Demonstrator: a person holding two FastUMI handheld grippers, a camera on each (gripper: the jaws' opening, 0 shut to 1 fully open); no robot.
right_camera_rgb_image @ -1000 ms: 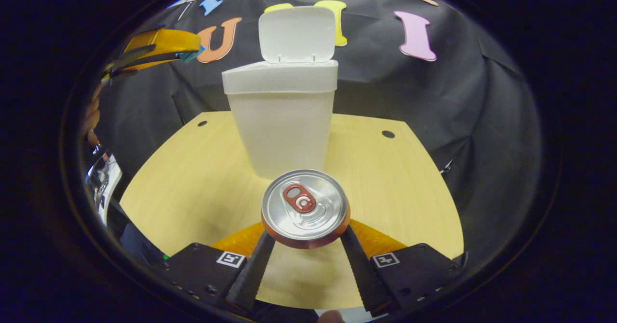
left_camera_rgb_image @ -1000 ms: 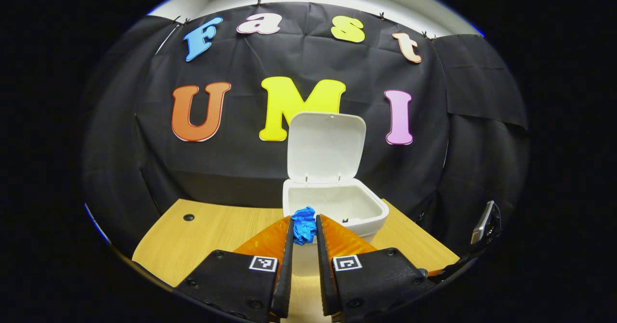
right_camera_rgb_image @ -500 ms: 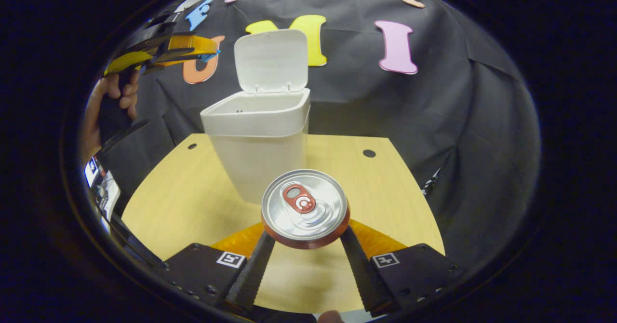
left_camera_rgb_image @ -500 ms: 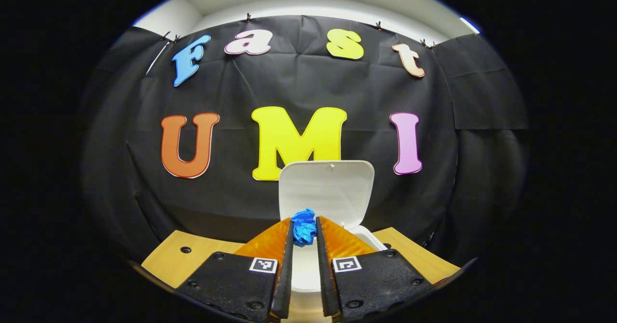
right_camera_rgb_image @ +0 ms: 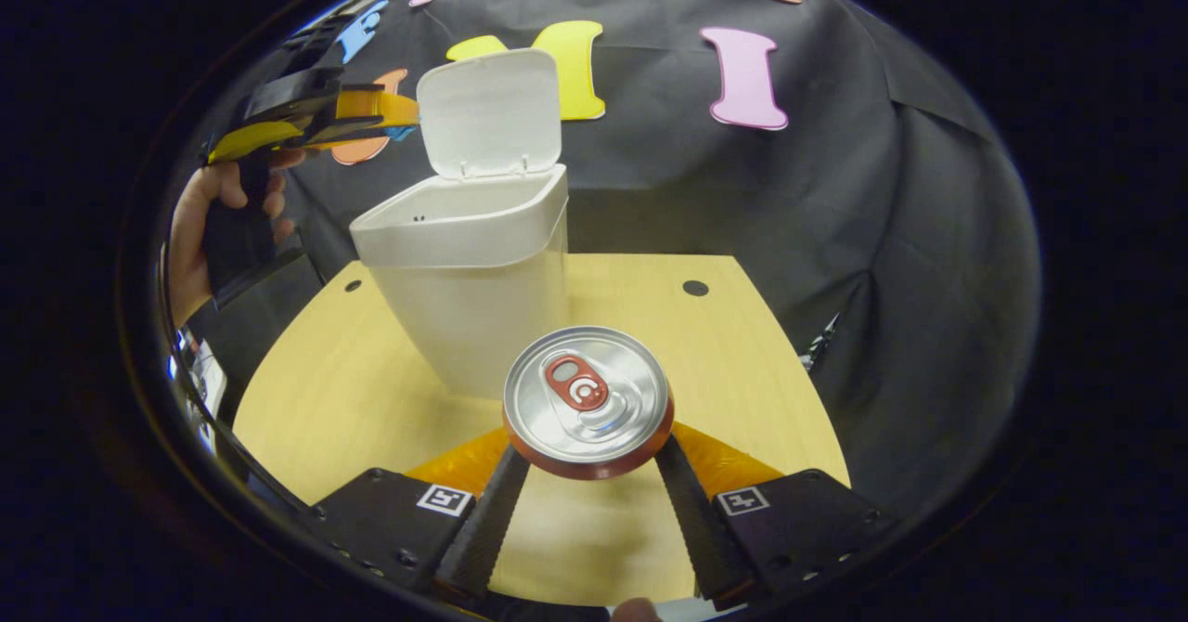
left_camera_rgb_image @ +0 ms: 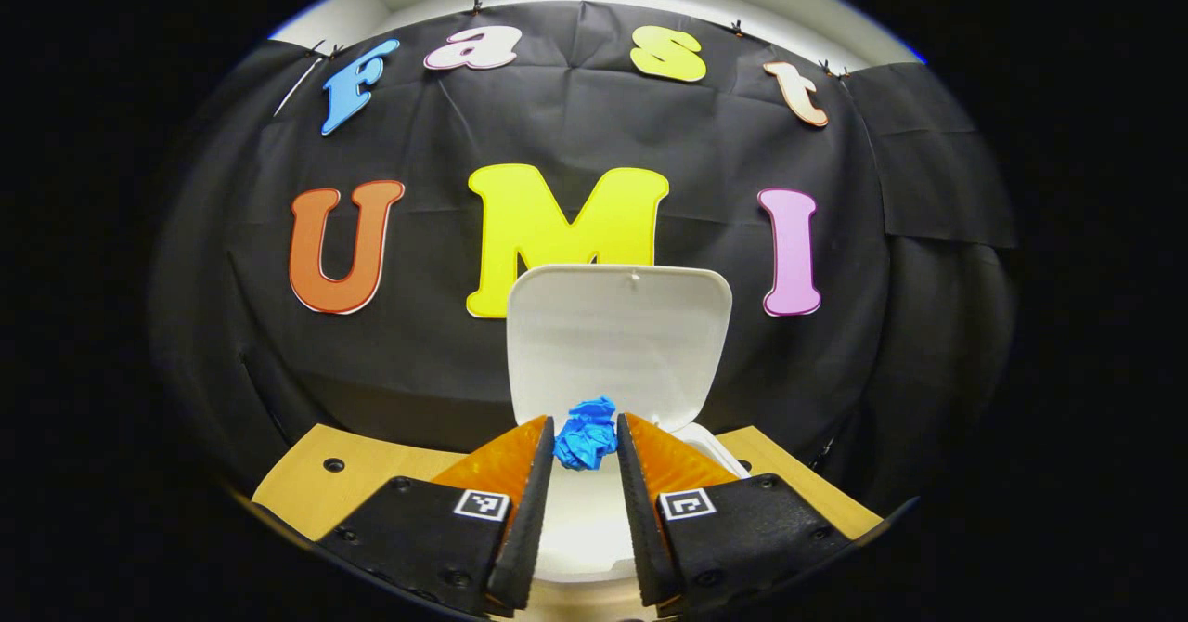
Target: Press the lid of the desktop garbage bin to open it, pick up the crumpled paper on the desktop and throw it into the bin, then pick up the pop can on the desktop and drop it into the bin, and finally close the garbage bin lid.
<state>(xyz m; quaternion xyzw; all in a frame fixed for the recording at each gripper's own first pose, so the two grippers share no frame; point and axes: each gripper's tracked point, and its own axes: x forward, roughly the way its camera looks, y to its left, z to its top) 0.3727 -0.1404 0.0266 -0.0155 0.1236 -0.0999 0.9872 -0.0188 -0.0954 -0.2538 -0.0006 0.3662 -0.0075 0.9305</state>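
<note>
crumpled paper [left_camera_rgb_image: 586, 432] between the parted left tool [left_camera_rgb_image: 585, 436] fingers — right tool [right_camera_rgb_image: 587, 460] clamped on pop can [right_camera_rgb_image: 587, 403]

The left gripper view looks from high up, straight at the black wall, right over the open white bin [left_camera_rgb_image: 594, 520]. The bin sits very close below, its raised lid [left_camera_rgb_image: 619, 339] just ahead. The right gripper view looks from lower down and nearer the person, tilted down at the yellow surface [right_camera_rgb_image: 742, 362] — the bin stands a bit farther off, to the left. Both views share the bin, its lid, the surface and the wall — and the right one also sees the left claw [right_camera_rgb_image: 404, 121] up high beside the lid.
</note>
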